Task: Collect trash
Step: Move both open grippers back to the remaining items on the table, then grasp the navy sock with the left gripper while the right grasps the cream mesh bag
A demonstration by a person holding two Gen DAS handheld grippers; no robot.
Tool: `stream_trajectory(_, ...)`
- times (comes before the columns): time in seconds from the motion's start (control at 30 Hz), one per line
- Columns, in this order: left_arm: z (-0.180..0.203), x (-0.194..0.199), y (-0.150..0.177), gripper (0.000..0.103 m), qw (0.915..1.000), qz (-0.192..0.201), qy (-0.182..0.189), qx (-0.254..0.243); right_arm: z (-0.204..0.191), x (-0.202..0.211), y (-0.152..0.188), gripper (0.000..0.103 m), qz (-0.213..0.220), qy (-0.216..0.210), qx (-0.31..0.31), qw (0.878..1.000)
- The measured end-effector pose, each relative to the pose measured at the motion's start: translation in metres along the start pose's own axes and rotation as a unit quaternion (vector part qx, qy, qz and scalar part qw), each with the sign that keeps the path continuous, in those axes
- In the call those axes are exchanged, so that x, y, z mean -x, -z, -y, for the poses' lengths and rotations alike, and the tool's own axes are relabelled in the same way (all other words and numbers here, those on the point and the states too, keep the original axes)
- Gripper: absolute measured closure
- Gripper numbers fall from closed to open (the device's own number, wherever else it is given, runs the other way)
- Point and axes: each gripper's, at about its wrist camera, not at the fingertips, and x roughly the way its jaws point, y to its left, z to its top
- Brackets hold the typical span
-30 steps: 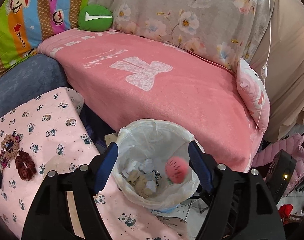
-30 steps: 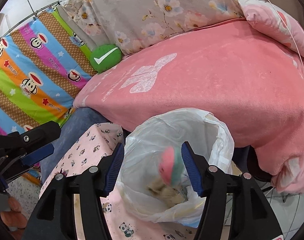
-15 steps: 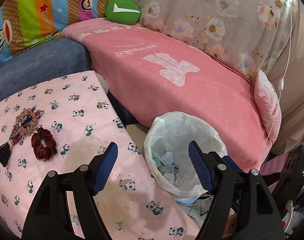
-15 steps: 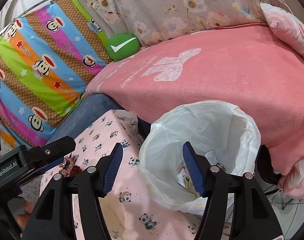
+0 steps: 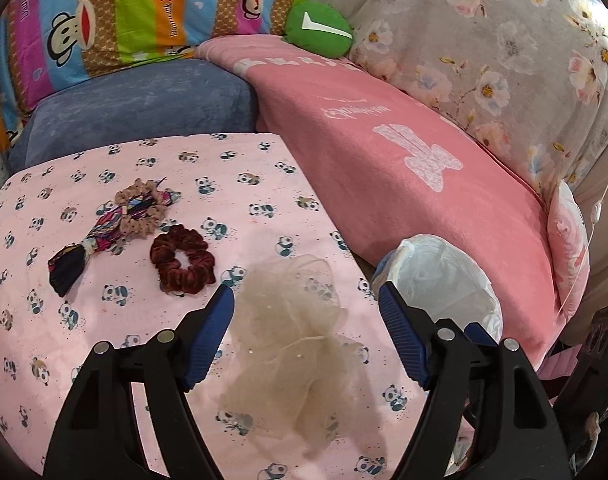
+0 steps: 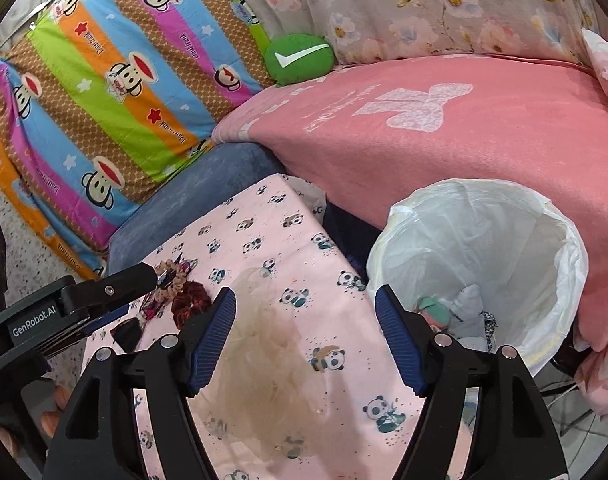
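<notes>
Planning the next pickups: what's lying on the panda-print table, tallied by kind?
Hair scrunchies: 2, a dark red velvet scrunchie and a tan dotted scrunchie
Multicoloured patterned fabric hair tie with dark end: 1
Sheer beige mesh bundle: 1
Total: 4

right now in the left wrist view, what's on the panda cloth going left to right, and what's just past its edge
patterned hair tie → dark red velvet scrunchie → sheer beige mesh scrunchie → white-lined trash bin just off the cloth's right edge
</notes>
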Motion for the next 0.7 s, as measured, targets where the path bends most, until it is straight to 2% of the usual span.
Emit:
stream_trajectory(0.17,-0.033,0.008,0.005,0.026,0.9994,0.010,-0.028,0.020,-0.026,-0.016,0.014,0.031,-0.024,-0.007,0.025,0.999)
stream_trajectory(0.37,-0.079,0.011,0.011,0.024,0.9967,0.012,-0.061,0.052,-0.043,-0.037,0.029,0.029,-0.051,-0.001,0.040,0.998)
stream_trajectory(0.5,-0.114,0.012,0.017,0.020,0.9927,0.016,-0.100,0.066,-0.051,-0.051,0.037,0.027,-0.067,0.005,0.050,0.997)
stream_trajectory(0.7,-0.172,0.007,0.024,0.020,0.9848,0.005,-0.133,0.111,-0.059,-0.079,0.049,0.027,-0.094,0.014,0.055,0.994)
